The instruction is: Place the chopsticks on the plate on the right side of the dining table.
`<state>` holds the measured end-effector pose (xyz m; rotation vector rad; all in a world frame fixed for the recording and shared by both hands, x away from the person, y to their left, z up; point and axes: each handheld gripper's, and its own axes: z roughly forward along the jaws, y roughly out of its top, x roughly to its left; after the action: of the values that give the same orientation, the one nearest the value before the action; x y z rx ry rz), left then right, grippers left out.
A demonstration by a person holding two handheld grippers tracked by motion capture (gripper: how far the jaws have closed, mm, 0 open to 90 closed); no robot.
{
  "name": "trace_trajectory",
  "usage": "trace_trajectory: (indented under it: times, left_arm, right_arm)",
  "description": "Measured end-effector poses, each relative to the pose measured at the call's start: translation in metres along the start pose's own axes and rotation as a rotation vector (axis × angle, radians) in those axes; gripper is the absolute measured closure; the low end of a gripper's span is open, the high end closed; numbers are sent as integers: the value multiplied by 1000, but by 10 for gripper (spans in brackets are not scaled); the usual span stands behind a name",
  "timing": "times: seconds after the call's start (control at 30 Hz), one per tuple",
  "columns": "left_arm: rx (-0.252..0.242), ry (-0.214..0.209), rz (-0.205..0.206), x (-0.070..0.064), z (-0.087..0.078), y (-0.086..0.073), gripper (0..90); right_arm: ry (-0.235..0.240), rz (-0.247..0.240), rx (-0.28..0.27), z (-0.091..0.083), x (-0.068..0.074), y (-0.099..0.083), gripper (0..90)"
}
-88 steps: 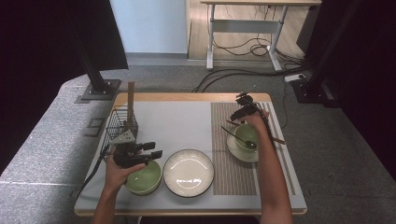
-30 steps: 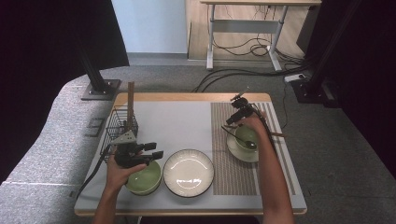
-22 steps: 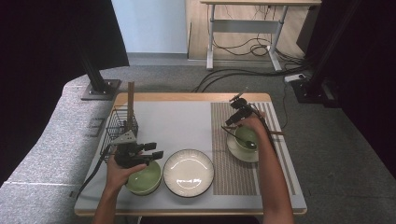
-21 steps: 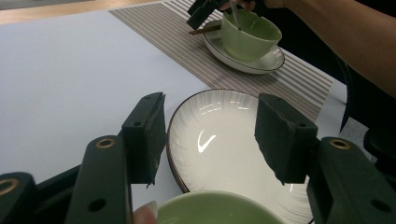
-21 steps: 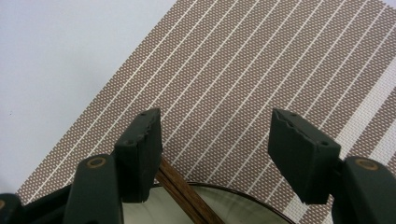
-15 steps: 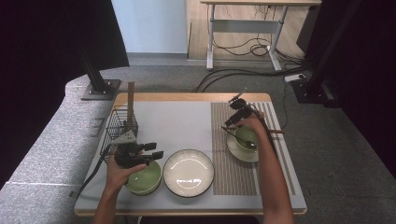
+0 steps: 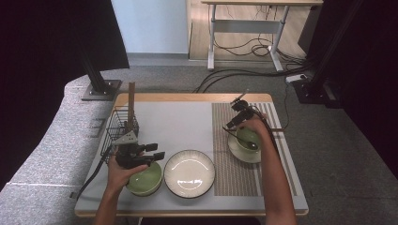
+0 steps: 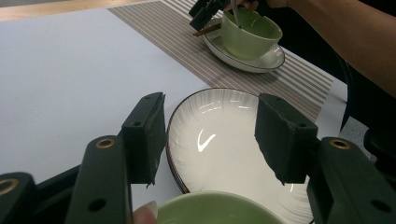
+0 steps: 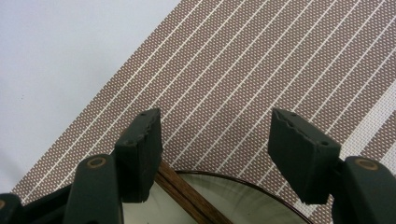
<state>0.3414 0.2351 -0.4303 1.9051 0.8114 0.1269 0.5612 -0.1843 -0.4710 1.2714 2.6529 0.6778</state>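
Both grippers are held with jaws spread wide and nothing between them. From the high view, the left gripper [image 7: 141, 154] is seen just above a green bowl [image 7: 144, 179] steadied by the left hand [image 7: 121, 173], while the right gripper [image 7: 238, 112] is held beyond a second green bowl [image 7: 248, 138] that sits on a saucer [image 7: 241, 152]. A white plate [image 8: 219, 144] is shown directly ahead of the left gripper's jaws in the left gripper view. A brown chopstick [image 9: 184, 196] just beside the right gripper's near jaw, lying across the saucer's rim over the striped placemat [image 9: 261, 65], is revealed by the right gripper view. Compared with 2.9 seconds ago, the right gripper is seen slightly lowered and drawn nearer its bowl; the left gripper is unmoved.
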Motion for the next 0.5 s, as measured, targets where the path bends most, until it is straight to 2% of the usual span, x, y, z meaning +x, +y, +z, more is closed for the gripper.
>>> trace_trajectory:
  times: [0.37, 0.5]
  left_arm:
    - [0, 0, 0, 0, 0, 0, 433]
    - [-1, 1, 0, 0, -1, 0, 433]
  right_arm:
    - [9, -8, -2, -1, 0, -1, 355]
    - [-5, 20, -43, -5, -3, -1, 348]
